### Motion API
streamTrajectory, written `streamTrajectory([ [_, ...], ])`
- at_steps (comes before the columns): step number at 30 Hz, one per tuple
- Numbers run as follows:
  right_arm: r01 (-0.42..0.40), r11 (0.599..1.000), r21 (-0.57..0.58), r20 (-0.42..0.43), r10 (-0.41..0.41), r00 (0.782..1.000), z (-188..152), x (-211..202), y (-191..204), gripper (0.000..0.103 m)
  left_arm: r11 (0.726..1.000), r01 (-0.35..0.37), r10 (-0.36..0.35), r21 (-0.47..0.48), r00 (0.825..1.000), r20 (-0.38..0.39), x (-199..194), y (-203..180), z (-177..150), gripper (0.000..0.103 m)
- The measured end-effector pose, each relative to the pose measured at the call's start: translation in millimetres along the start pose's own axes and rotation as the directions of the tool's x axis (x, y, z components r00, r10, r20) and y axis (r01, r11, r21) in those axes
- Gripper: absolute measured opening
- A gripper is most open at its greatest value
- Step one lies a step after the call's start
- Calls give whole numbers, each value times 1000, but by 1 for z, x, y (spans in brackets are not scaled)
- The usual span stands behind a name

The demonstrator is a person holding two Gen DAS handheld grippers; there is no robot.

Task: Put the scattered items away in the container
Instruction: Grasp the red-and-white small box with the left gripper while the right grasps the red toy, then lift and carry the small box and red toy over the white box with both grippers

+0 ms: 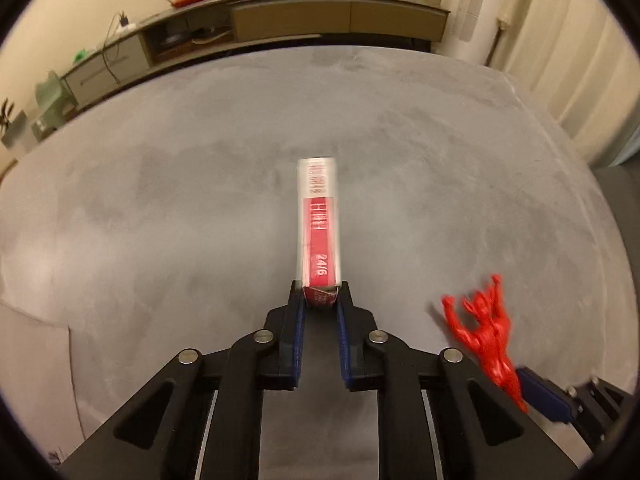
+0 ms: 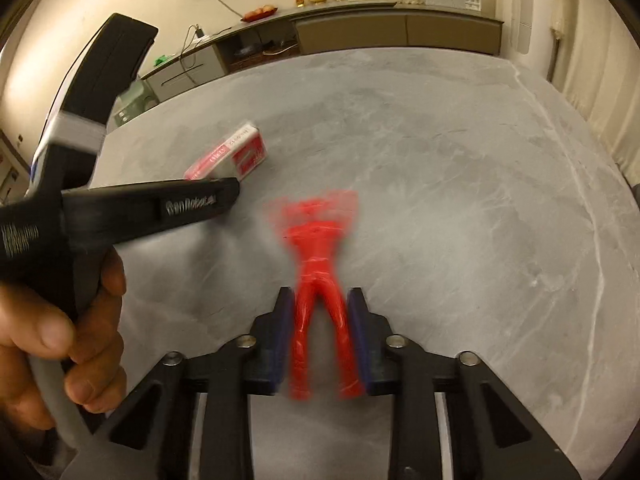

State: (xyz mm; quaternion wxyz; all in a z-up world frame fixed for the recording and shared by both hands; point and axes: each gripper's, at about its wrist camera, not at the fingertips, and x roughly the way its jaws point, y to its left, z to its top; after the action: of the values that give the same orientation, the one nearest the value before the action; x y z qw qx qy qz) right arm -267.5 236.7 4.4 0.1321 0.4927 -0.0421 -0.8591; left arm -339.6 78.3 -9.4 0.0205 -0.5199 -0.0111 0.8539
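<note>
My left gripper [image 1: 321, 300] is shut on the near end of a long red and white box [image 1: 319, 220], which points away over the grey table [image 1: 160, 200]. The box also shows in the right wrist view [image 2: 232, 154], beyond the left gripper's black body [image 2: 160, 208]. My right gripper [image 2: 320, 300] is shut on the legs of a red figurine [image 2: 318, 264], arms spread forward and blurred. The figurine also shows in the left wrist view [image 1: 488, 332], at lower right. No container is in view.
A long sideboard [image 1: 280, 20] with small items stands along the far wall. Curtains [image 1: 580, 60] hang at the right. A person's hand [image 2: 60, 340] holds the left gripper's handle. A white sheet [image 1: 36, 360] lies at the table's lower left.
</note>
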Motion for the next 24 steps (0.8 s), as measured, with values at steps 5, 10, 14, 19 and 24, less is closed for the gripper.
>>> streamTrajectory([
  [5,-44,999,26,13,43,999,-1,-18,1,28,998,45,-44,-36,999,26,-24,12,-12,15],
  [10,-84,995,49,32,83,996,-2,-36,1,28,994,82,-79,-65,995,54,-49,21,-25,14],
  [14,-128,989,67,54,125,991,-5,-48,2,28,992,97,-90,-81,993,78,-75,21,-39,14],
  [19,-212,974,81,76,206,975,-8,-58,10,28,989,106,-94,-106,990,108,-109,30,-58,14],
  [24,-255,966,46,87,250,964,-15,-69,29,28,988,95,-78,-121,987,141,-146,44,-78,14],
])
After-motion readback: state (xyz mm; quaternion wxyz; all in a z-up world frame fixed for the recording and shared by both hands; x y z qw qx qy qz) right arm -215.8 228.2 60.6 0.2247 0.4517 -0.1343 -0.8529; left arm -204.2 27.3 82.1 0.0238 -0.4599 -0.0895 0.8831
